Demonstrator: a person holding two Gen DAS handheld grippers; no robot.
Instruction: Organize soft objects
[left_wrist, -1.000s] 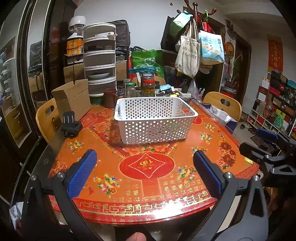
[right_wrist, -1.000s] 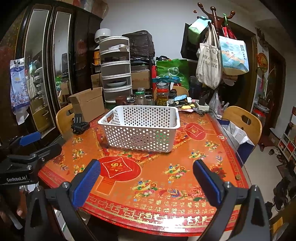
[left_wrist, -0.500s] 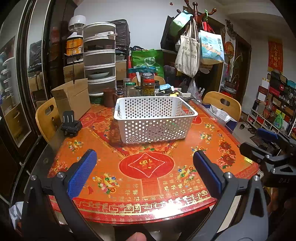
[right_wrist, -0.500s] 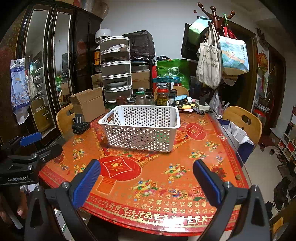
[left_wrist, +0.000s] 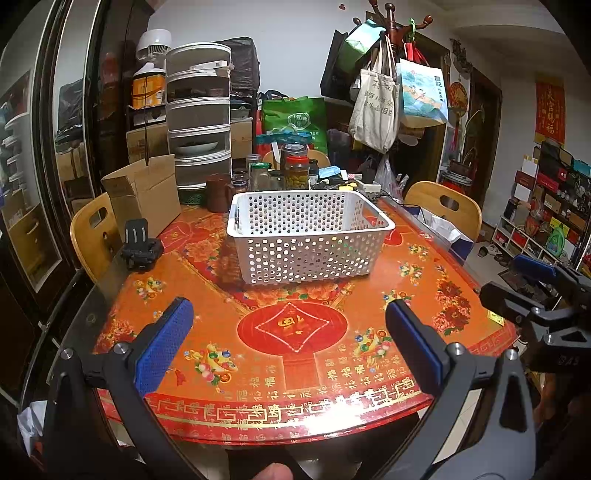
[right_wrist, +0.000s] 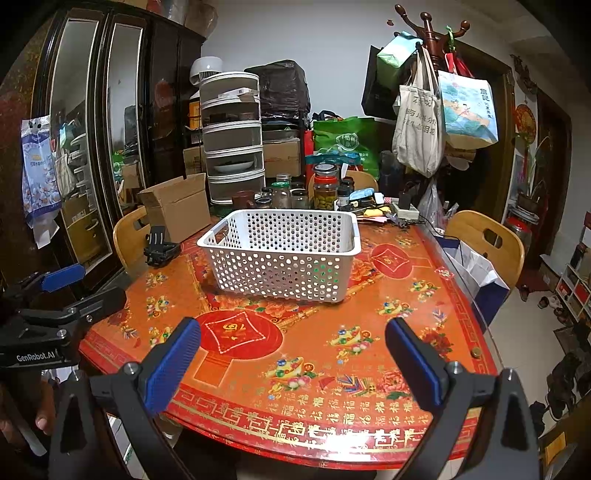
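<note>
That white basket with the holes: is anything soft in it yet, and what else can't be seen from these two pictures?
- White basket: the floor inside is hidden by its near wall in both views; contents cannot be told.
- Soft objects: none in view on the table.
- Jars: too small to read labels.
- Left gripper and right gripper: open, empty; the handles are cut off by the bottom edge.

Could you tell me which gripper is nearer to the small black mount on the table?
Left. The left gripper hovers nearer the black mount; the right gripper sits farther over.
</note>
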